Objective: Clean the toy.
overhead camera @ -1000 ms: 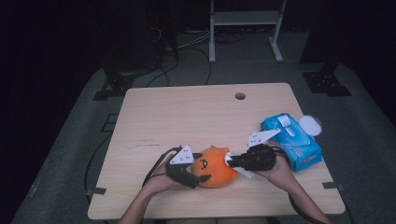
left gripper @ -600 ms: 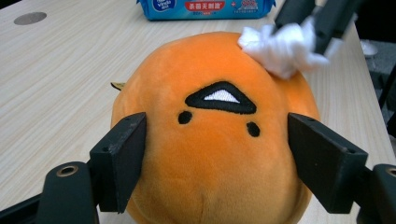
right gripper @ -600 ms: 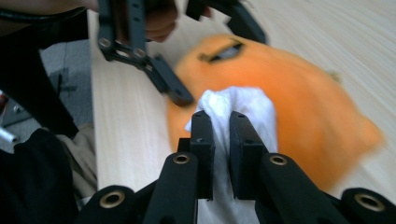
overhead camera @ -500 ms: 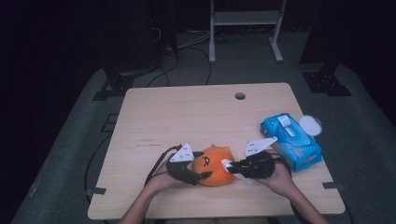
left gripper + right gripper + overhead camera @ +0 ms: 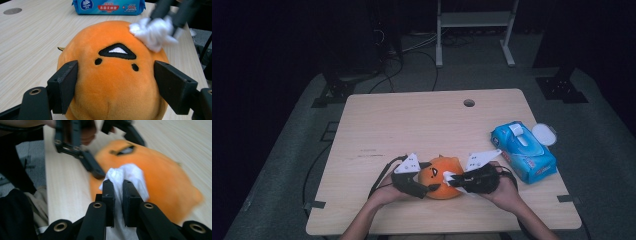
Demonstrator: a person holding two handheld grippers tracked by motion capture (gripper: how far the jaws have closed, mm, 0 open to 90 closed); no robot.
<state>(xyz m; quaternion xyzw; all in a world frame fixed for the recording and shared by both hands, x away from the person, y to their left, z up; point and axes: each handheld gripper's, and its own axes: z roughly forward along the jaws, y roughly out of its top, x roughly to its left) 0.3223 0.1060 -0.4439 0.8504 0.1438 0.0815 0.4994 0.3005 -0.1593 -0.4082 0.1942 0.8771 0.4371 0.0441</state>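
An orange plush toy (image 5: 442, 179) with a stitched black face lies near the table's front edge. My left gripper (image 5: 116, 75) grips it from the left; its jaws have just been closing and both pads (image 5: 66, 85) now press into the plush's sides. My right gripper (image 5: 118, 186) comes in from the right, shut on a crumpled white tissue (image 5: 130, 173). The tissue (image 5: 153, 33) rests on the upper right of the plush (image 5: 112, 82), beside its face. In the high view the tissue (image 5: 448, 176) lies against the toy's right half.
A blue pack of wet wipes (image 5: 523, 152) lies to the right on the wooden table (image 5: 412, 125), with a white round lid (image 5: 544, 134) just past it. A cable hole (image 5: 469, 103) is near the far edge. Dark stands and cables sit on the floor behind.
The right gripper with the tissue has shifted a little left and nearer the person, onto the plush. The left gripper has stayed put around the toy.
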